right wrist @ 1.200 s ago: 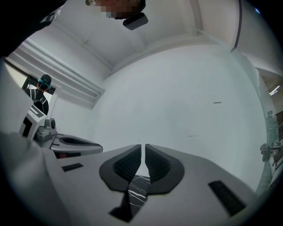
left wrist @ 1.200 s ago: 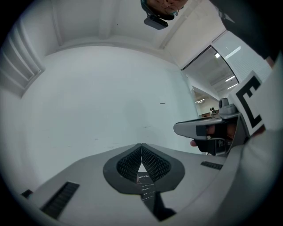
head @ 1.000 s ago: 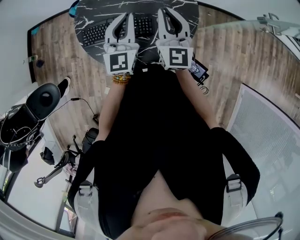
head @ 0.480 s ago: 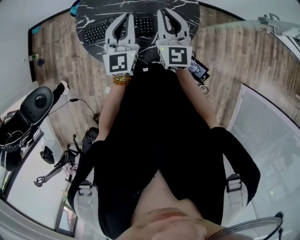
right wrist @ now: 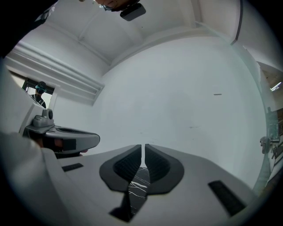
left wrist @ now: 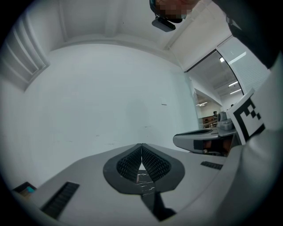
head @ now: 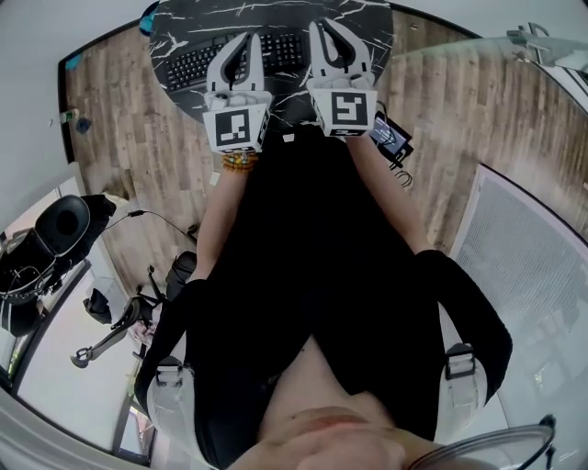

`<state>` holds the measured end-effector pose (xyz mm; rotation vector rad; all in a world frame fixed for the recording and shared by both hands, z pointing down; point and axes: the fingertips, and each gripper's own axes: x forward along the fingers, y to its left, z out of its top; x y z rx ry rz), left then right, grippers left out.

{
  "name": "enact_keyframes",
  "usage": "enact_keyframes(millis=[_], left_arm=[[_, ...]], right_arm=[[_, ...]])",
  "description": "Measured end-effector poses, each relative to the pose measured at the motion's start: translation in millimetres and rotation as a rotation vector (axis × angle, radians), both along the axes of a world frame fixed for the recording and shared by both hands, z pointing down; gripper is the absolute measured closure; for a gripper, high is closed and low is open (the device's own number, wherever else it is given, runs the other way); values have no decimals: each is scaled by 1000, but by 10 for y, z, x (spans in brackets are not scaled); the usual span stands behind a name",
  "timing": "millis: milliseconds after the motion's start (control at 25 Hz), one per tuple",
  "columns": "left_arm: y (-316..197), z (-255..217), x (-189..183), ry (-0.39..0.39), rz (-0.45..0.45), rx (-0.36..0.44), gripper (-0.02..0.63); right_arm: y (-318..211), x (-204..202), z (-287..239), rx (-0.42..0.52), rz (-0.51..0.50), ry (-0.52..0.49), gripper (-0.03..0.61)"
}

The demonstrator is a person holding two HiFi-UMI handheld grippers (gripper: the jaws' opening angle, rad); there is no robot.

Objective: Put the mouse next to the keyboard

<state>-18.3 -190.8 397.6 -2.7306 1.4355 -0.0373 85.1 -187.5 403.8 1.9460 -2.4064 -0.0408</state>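
Head view: a black marbled table (head: 276, 13) fills the top centre of the frame, with the keyboard (head: 188, 64) lying across its left and middle part. The left gripper (head: 248, 39) and right gripper (head: 323, 24) are held side by side over the near edge of the table, the left one above the keyboard and the right one just to its right. In the left gripper view the jaws of the left gripper (left wrist: 141, 146) are together with nothing between the pads. The right gripper view shows the same for the right gripper (right wrist: 143, 145): jaws closed, only a sliver of marbled tabletop visible below them. Both gripper views otherwise look at a bare white wall. The mouse cannot be made out in any view. If it is on the table, it is either hidden under the right gripper or too dark against the marble to separate. Judgement: neither tool carries the mouse, so this is no transport step, and whether the placement is done or not yet begun cannot be settled.
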Motion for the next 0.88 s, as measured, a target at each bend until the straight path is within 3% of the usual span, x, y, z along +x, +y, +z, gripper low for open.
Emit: enact_keyframes(millis=[880], left_arm=[[23,77,-80,4,-16,-10,600]], right_arm=[[2,-21,156,-44,-8,41,534]])
